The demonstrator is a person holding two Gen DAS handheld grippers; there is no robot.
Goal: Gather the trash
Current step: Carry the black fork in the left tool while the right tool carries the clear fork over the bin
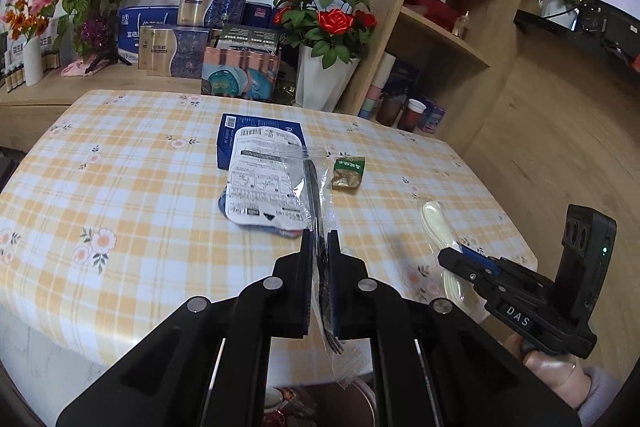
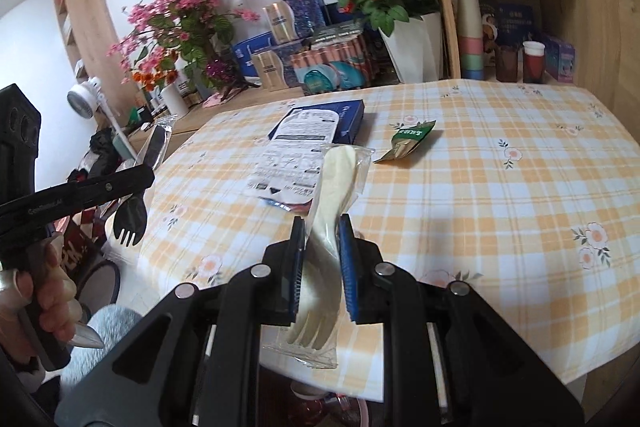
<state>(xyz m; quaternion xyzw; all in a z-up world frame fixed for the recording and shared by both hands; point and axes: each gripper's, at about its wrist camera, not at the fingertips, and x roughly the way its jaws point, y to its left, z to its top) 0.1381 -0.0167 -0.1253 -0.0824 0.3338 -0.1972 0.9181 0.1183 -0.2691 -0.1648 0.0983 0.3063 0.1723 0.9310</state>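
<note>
Two wrapped sporks held: left tongs (image 1: pixel 320 247) clamp black spork (image 1: pixel 316 203); right tongs (image 2: pixel 322 231) clamp cream spork (image 2: pixel 334 187).

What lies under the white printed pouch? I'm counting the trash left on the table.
The white printed pouch partly covers a dark blue box at its far end. Anything else beneath it is hidden.

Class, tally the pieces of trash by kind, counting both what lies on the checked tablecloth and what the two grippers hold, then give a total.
Wrapped sporks: 2, the black spork in the left gripper, the white spork in the right gripper
Blue box: 1
White printed pouch: 1
Green sachet: 1
Total: 5
</note>
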